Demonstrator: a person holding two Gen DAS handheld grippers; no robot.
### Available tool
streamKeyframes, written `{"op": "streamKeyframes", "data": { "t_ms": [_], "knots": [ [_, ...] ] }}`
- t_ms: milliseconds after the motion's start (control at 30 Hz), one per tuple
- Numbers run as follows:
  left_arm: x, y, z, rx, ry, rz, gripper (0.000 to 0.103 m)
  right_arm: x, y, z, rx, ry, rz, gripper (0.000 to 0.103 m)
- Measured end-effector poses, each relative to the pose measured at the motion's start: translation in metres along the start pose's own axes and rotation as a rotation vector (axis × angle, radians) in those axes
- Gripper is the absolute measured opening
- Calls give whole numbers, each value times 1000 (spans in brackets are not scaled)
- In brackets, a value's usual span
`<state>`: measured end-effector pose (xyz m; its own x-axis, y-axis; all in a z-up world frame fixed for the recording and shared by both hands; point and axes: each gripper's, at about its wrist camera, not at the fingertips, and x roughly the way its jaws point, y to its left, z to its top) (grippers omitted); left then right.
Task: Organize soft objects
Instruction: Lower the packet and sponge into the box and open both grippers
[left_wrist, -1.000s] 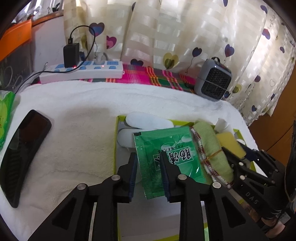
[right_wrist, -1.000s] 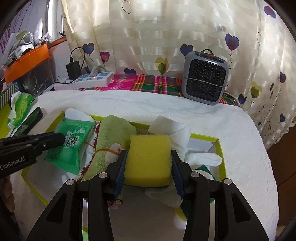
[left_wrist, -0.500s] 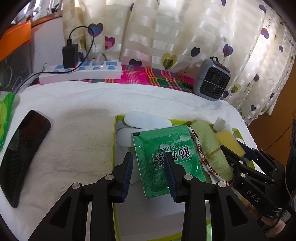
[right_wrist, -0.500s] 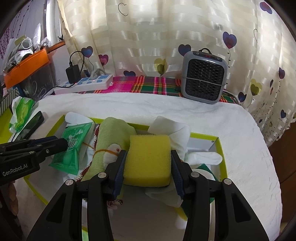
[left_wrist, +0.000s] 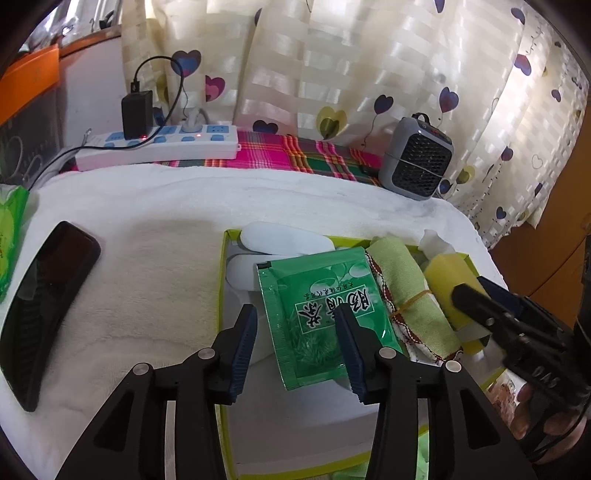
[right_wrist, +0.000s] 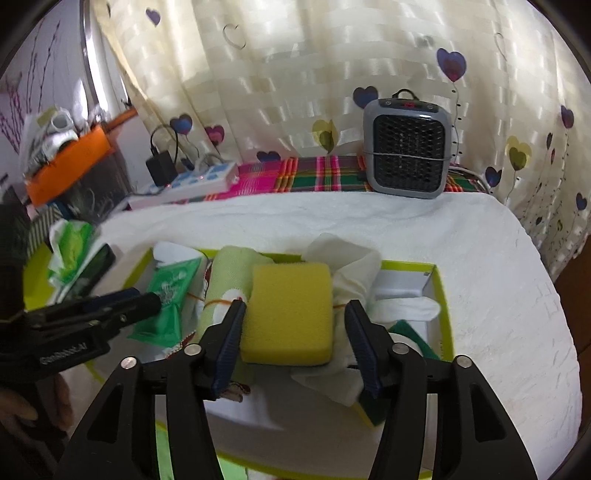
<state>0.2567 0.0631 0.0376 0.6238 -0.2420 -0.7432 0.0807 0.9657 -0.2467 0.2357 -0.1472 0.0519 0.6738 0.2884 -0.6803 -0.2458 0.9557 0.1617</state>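
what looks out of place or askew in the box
The green packet lies skewed, propped on the white slippers. The yellow sponge sits tilted atop the crumpled white cloth in the box.

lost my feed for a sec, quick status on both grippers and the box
Left gripper open, jaws just widened off green packet. Right gripper open, just released yellow sponge. Both items lie in the box. Nothing in the way.

Both wrist views angled down, close over shared tray (left_wrist: 223, 295)
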Motion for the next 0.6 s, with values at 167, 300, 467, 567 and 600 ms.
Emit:
{"op": "streamKeyframes", "data": {
  "t_ms": [167, 300, 467, 567, 600],
  "knots": [
    [-3, -1, 0, 4, -10, 10, 50, -14, -13, 4, 57, -24, 61, 58],
    [-6, 0, -1, 3, -13, 18, 50, -23, -20, 7, 86, -43, 76, 58],
    [-17, -3, -3, 12, -30, 16, 51, -30, -24, 4, 102, -50, 75, 58],
    [-23, -6, -6, 22, -32, 20, 51, -32, -24, 0, 102, -48, 75, 58],
    [-26, -7, -8, 24, -37, 21, 51, -33, -24, -1, 103, -45, 74, 58]
  ]
}}
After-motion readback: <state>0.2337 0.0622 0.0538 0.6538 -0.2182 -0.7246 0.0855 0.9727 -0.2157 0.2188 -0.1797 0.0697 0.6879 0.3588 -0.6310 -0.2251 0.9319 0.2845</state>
